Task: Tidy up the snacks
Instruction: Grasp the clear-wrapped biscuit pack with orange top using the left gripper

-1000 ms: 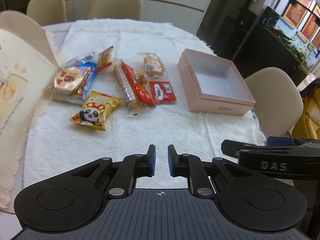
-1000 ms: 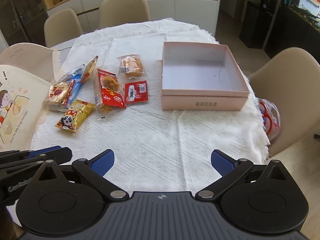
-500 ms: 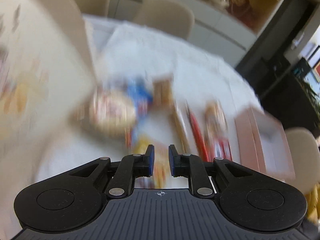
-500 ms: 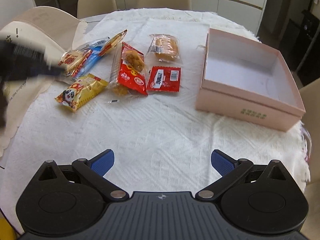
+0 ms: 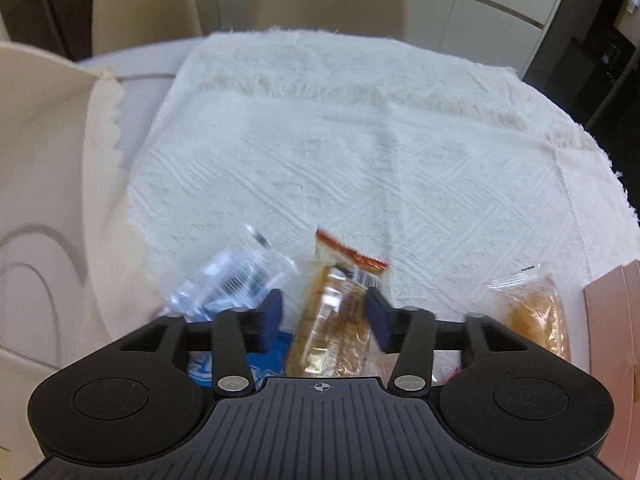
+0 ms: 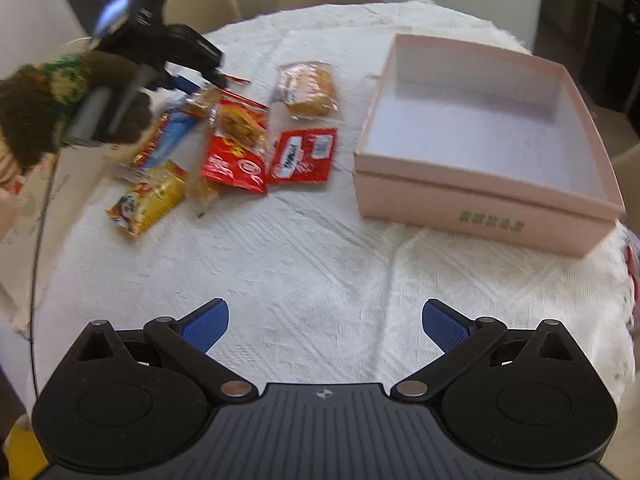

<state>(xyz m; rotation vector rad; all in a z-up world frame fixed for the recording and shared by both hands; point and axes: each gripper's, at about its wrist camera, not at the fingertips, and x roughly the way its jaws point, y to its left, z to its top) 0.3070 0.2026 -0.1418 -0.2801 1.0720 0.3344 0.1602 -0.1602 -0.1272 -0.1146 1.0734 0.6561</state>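
Your left gripper (image 5: 326, 318) is hanging over the snack pile, its jaws having just been opening; a clear-wrapped biscuit pack (image 5: 334, 320) is lying between the blue pads, and you cannot tell from the left wrist view whether the pads are touching it. At nine o'clock of that pack a blue-and-clear packet (image 5: 236, 280) is resting on the white tablecloth (image 5: 360, 160), and at three o'clock a wrapped pastry (image 5: 536, 316) is sitting beside the edge of the pink box (image 5: 612, 320).

Your right gripper (image 6: 325, 324) is standing wide open over bare cloth, gripping nothing. From there the pink box is lying at one o'clock, empty, and the snacks are spread at eleven o'clock: a yellow packet (image 6: 150, 198), a red packet (image 6: 236, 152), a small red sachet (image 6: 302, 156).
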